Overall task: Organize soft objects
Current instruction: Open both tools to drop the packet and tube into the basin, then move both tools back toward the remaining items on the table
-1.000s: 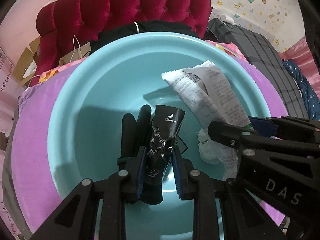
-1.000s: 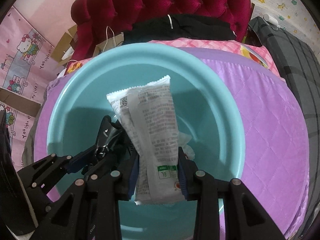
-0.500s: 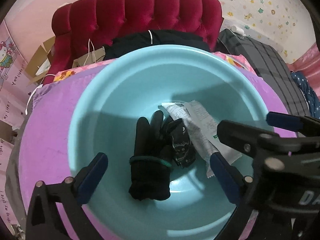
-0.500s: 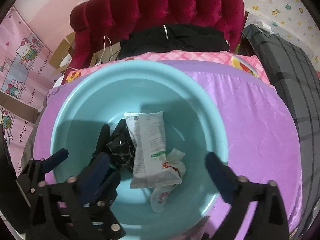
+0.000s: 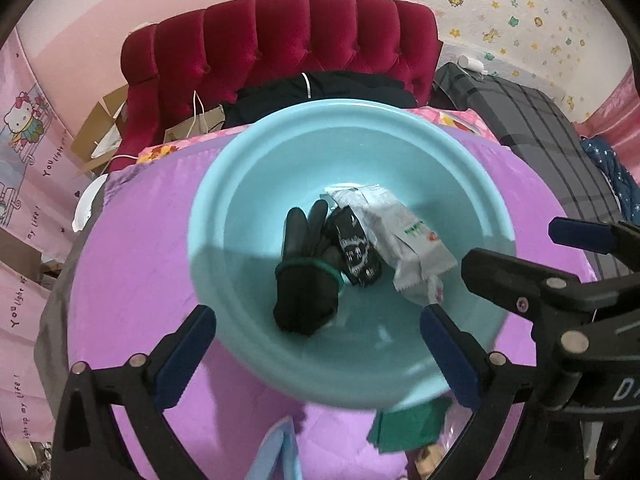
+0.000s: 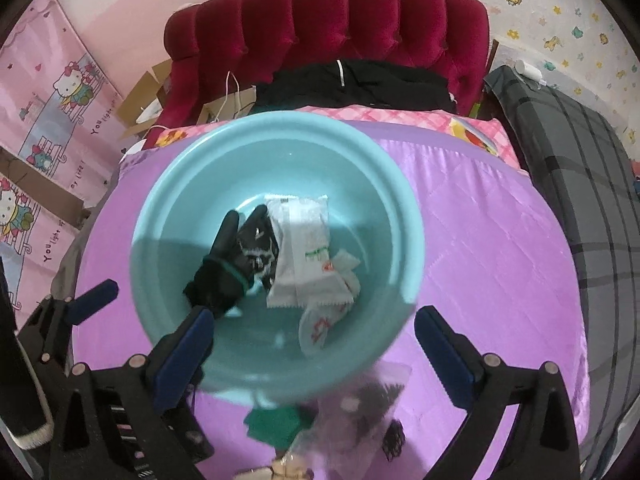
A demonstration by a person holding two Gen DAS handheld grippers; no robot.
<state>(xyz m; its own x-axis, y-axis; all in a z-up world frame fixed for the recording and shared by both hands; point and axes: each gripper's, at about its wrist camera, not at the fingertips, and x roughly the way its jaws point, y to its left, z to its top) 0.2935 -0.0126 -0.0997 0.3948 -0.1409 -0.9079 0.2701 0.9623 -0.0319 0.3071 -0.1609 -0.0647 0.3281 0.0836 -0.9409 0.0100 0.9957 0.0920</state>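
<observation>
My left tongs (image 5: 318, 334) are spread wide and hold nothing; they hang above the near rim of the turquoise basin (image 5: 400, 148). My right tongs (image 6: 314, 336) are spread wide too, also with nothing between them, over the same near rim.

The basin stands on the purple bedspread (image 6: 480, 240) of the bed. On its bottom lie a black glove (image 5: 306, 268) with a green band at the cuff, a black sachet (image 5: 356, 248) touching its right side, and a white packet (image 5: 404, 240) that partly covers the sachet. In the right wrist view, some small white sachets (image 6: 324, 320) lie under the packet's near end.

Just beside the basin, on the near side, a green thing (image 5: 408, 424) lies on the bedspread, blurred.
</observation>
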